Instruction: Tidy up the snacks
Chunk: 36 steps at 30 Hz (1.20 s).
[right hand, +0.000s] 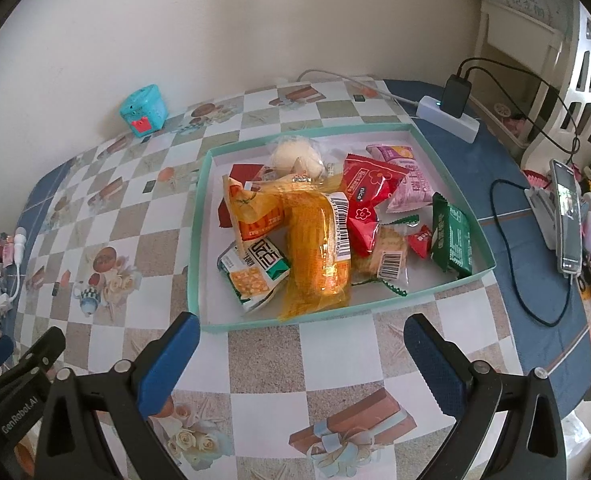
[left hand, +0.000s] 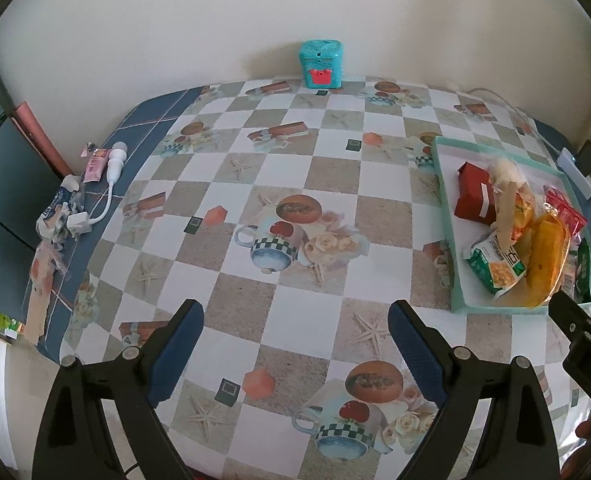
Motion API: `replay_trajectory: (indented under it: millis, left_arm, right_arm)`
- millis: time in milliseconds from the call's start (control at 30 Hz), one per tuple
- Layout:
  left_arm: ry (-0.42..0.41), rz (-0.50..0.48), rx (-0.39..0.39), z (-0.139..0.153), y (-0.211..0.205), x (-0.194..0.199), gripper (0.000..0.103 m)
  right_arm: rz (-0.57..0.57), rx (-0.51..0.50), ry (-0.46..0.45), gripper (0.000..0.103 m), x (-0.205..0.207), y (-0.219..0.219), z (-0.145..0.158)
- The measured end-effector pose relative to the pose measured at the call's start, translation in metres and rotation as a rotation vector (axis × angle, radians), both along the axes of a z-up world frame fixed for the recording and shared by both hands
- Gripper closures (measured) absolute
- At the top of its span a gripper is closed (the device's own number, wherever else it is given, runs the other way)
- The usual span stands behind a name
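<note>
Heaped in a shallow tray (right hand: 205,240) with mint-green walls and a white floor, centre of the right wrist view: a pile of snack packets. On top, a long clear wrapper around an orange-yellow cake (right hand: 319,256), barcode sticker on its upper end. To its left, an orange packet (right hand: 251,212) and below it a green-and-white packet (right hand: 255,272) printed with yellow crackers and bold characters. Right of centre, a red packet (right hand: 365,200) with a flower mark and the word "nice". Behind that, a pink packet (right hand: 405,178) with characters too small to read. At the tray's right side, a dark green packet (right hand: 453,234) and a small red sweet (right hand: 420,240). Under the pile, a clear-wrapped biscuit (right hand: 387,254) bearing a barcode. At the back, a pale round bun (right hand: 295,156) in clear film.

Same tray (left hand: 447,216) at the right edge of the left wrist view, resting on the checked tablecloth (left hand: 295,184).

Left gripper (left hand: 295,354) spread wide above bare cloth, nothing between the blue pads. Right gripper (right hand: 301,360) likewise wide apart, empty, just below the tray's near wall. "GenRobot.AI" legible on the black body at the lower left of the right wrist view.

Upper centre of the left view, against the wall: a small teal box (left hand: 321,63) with a red mark.
</note>
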<state>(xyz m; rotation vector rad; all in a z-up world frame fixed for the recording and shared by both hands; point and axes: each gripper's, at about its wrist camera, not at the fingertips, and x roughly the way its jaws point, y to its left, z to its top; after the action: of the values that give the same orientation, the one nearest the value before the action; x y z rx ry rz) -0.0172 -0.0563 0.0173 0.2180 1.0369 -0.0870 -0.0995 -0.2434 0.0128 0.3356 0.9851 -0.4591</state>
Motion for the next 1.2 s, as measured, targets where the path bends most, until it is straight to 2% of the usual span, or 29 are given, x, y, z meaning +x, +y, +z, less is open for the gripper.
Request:
replay_trajectory:
  millis: [1200]
  left_arm:
    - [0.002, 0.012, 0.0, -0.0015, 0.0043, 0.0052, 0.009]
  right_arm:
    - [0.03, -0.011, 0.041, 0.0, 0.0063, 0.0018, -0.0096]
